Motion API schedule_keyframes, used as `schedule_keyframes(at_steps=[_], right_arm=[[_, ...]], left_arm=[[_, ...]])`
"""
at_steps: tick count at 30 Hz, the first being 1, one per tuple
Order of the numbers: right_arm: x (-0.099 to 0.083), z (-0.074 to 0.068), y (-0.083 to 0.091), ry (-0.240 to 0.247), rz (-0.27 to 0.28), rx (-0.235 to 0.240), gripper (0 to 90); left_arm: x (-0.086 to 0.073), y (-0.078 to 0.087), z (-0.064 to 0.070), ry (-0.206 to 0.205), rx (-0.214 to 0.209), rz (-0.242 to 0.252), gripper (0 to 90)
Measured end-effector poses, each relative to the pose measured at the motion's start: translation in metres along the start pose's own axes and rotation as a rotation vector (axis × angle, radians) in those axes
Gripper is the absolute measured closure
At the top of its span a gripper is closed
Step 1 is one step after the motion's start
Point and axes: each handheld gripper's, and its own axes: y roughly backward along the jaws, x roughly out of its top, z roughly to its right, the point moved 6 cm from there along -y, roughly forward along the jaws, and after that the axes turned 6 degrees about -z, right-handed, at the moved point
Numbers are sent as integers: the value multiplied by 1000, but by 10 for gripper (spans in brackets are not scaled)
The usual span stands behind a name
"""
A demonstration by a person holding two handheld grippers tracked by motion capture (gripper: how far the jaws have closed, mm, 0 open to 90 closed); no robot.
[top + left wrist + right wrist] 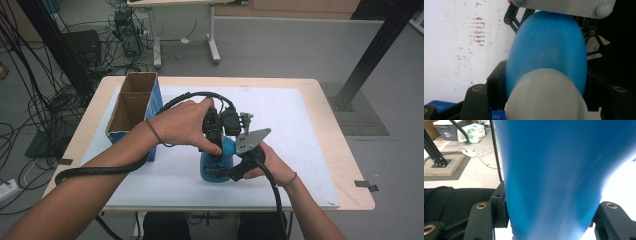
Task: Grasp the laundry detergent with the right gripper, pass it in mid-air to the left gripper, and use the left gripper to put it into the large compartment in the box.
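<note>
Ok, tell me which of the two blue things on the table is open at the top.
The blue cardboard box at the table's left: its top is open, showing its brown inside. The blue bottle between both grippers wears a pale cap.

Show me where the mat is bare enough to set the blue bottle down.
Free: the mat's right half, from the right hand-held gripper to the table's right edge, and the far strip behind both hands. Crowded: the left, where the open box stands, and the middle, where both hand-held grippers clamp the bottle.
</note>
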Motion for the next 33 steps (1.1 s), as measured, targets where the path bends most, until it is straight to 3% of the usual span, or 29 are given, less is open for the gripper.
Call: schedule_keyframes(at_steps=[14,19,22,27,33], right_arm=[[-3,-1,0,-5,30,-5,409],[-8,-3,1,-27,76,-20,372],[-9,-3,2,-42,84,-34,298],[-14,-4,1,-110,80,-47,94],[-21,-5,2,-123,82,-43,12]], left_arm=[[1,3,-1,5,-1,9,371],[0,1,-2,16,1,0,372],[1,0,-2,11,2,-3,372],[3,1,-3,13,-5,-11,372],[3,4,-3,22,0,-9,372]])
